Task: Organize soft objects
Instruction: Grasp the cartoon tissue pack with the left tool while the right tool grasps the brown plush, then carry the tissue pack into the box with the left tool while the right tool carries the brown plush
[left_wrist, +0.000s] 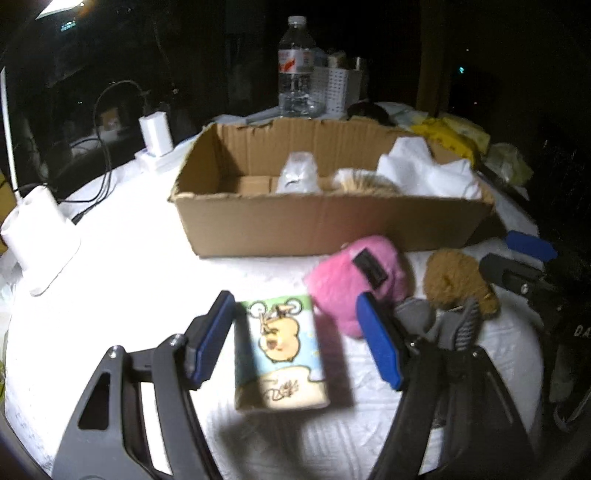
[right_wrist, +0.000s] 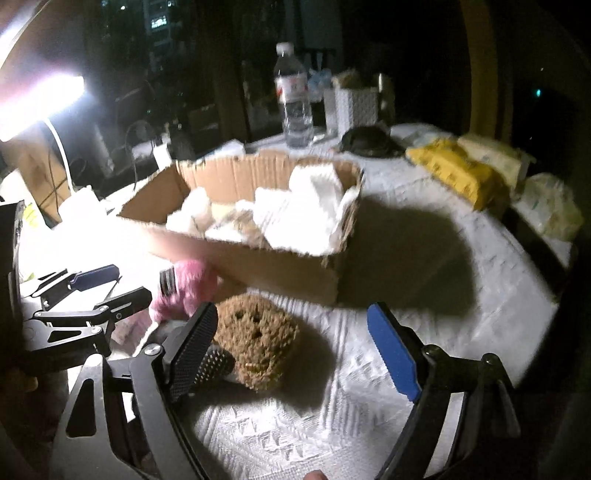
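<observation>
The cardboard box (left_wrist: 325, 221) stands at the far side of the white table cover (left_wrist: 140, 258), top open, already holding white cloths (left_wrist: 424, 173) and other soft items. Clear cover lies between its near wall and both tools.

The tissue pack (left_wrist: 280, 347) lies between the spread pads of the left gripper (left_wrist: 295, 339), long axis running toward the box; the pads do not touch it. The pink plush (left_wrist: 354, 280) lies just beyond the right pad, close enough to be caught in a closing stroke.

The brown plush (right_wrist: 258, 336) lies between the wide-open pads of the right gripper (right_wrist: 291, 354), hard against the left pad, well apart from the right one. The right gripper is nearer to it; judged next move: centre, then close.
</observation>
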